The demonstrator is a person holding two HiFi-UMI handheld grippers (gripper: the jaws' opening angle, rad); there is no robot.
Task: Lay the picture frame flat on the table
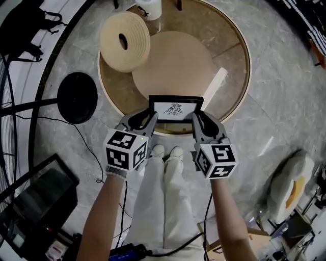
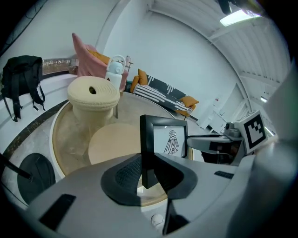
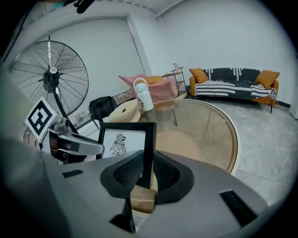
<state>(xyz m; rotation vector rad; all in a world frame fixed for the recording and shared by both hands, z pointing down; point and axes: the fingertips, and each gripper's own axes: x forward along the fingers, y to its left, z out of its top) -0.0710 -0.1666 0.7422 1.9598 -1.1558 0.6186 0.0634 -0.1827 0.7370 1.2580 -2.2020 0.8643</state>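
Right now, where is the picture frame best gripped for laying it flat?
Take the picture frame by its two side bars, one gripper from each side: left gripper on the left, right gripper on the right. The thin bars fit between the jaws, and a hold at both ends should tip it evenly.

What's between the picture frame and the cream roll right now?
A round tan board lies flat between the picture frame and the cream roll, clearest in the head view.

The round table [image 1: 239, 97] carries a cream roll [image 1: 125, 41], a tan disc [image 1: 173, 63] and a pale strip [image 1: 215, 86]. A white container [image 1: 149, 7], possibly a jug, stands at the far edge.
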